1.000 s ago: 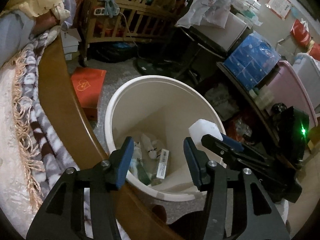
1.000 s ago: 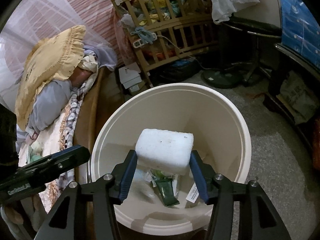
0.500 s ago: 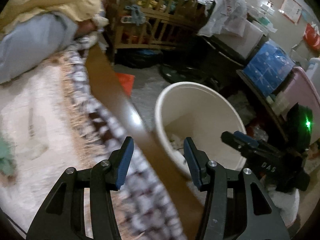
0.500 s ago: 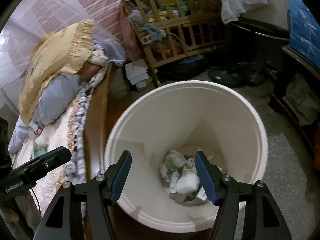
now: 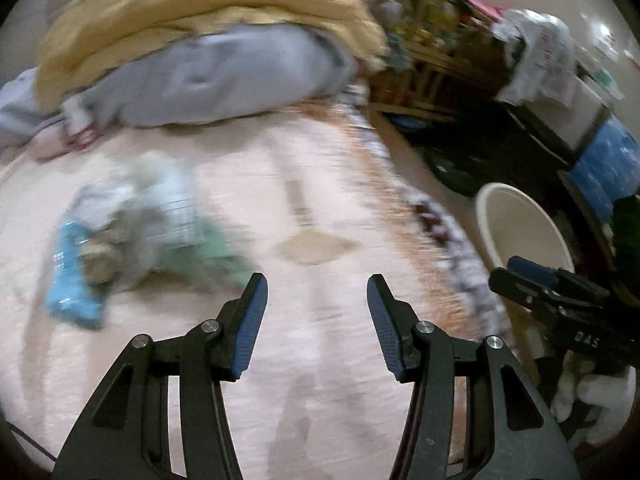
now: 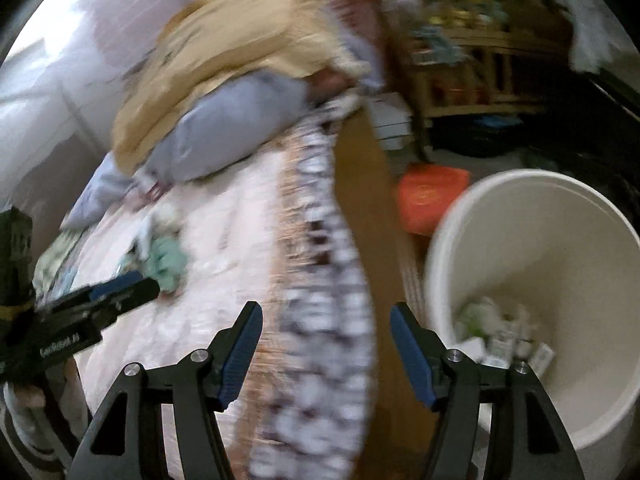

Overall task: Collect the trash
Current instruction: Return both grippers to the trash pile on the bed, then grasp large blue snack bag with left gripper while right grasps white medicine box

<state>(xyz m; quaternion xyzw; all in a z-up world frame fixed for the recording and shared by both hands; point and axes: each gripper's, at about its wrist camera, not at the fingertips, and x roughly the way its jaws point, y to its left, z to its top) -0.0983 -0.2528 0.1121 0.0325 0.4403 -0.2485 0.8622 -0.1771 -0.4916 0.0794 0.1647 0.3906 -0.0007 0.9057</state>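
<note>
Both views are motion-blurred. My left gripper (image 5: pixel 316 288) is open and empty over the pale bed cover. A pile of trash (image 5: pixel 120 236) lies on the bed to its left, with a blue packet (image 5: pixel 70 276) and green crumpled pieces. The white bin (image 5: pixel 516 232) stands on the floor at the right. My right gripper (image 6: pixel 326 320) is open and empty over the bed's edge; the bin (image 6: pixel 532 216) to its right holds several pieces of trash (image 6: pixel 500 332). The pile also shows in the right wrist view (image 6: pixel 160 256). The left gripper (image 6: pixel 116 292) shows there too.
Yellow and grey pillows (image 5: pixel 208 40) lie at the head of the bed. A fringed patterned blanket (image 6: pixel 320 280) and a wooden bed rail (image 6: pixel 372 208) run between bed and bin. A wooden crib (image 5: pixel 432 52) and an orange box (image 6: pixel 432 196) stand beyond.
The right gripper opened and the white foam block dropped into the bin. Both grippers then swung left from over the bin toward the bed.
</note>
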